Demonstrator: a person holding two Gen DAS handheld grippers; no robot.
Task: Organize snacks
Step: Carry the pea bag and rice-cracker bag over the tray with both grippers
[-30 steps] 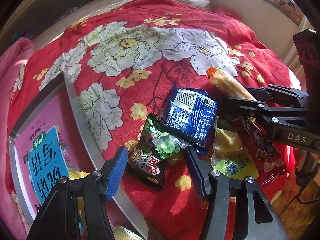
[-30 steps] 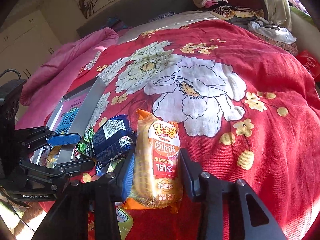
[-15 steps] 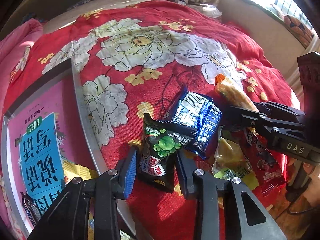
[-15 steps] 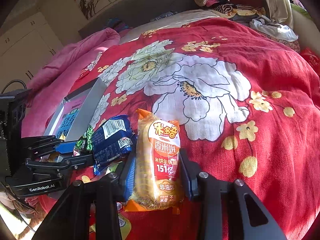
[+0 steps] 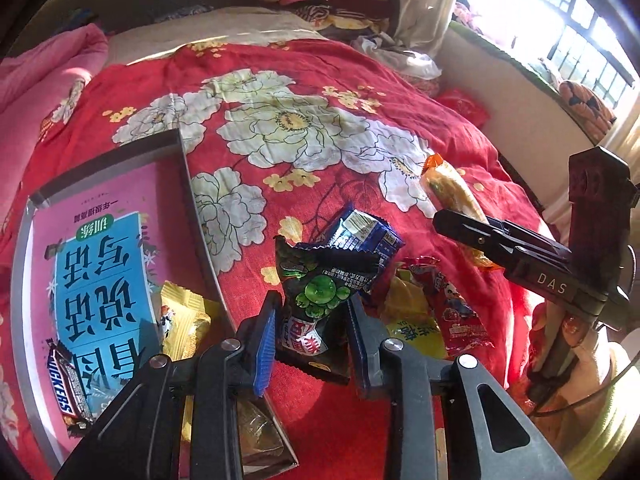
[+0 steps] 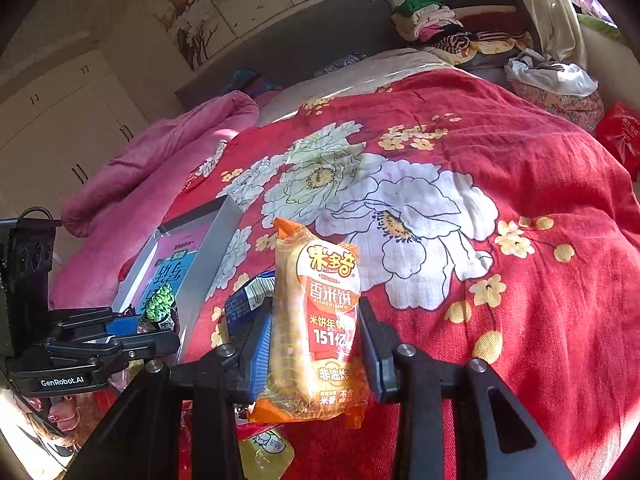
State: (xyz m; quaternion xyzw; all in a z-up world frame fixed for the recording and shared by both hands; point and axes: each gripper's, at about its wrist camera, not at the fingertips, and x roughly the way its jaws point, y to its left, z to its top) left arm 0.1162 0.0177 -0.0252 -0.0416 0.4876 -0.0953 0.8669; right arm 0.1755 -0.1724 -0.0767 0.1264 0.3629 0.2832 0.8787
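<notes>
Both grippers have a snack in hand, so the step under way is the carry from the loose pile on the bed to the tray. The left gripper (image 5: 312, 332) has its jaws closing on the green pea snack packet (image 5: 320, 292), pads pressed against its crumpled sides, and the packet appears lifted clear of the red floral quilt (image 5: 304, 128). The right gripper (image 6: 316, 340) is clamped on the orange rice cracker pack (image 6: 320, 320), held upright between its pads above the quilt.

The grey tray (image 5: 196, 216) lies just to the left of the pile, with a pink and blue book (image 5: 96, 272), a Snickers bar (image 5: 66, 388) and a yellow candy wrapper (image 5: 180, 316) already inside. A blue packet (image 5: 360, 232) and a red pouch (image 5: 452, 312) remain on the quilt.

The next move probably calls for swinging the left gripper over the tray wall, lowering the pea packet onto a free spot near the wrapper and only then opening; the right pack would follow, taking care the two grippers do not cross.
</notes>
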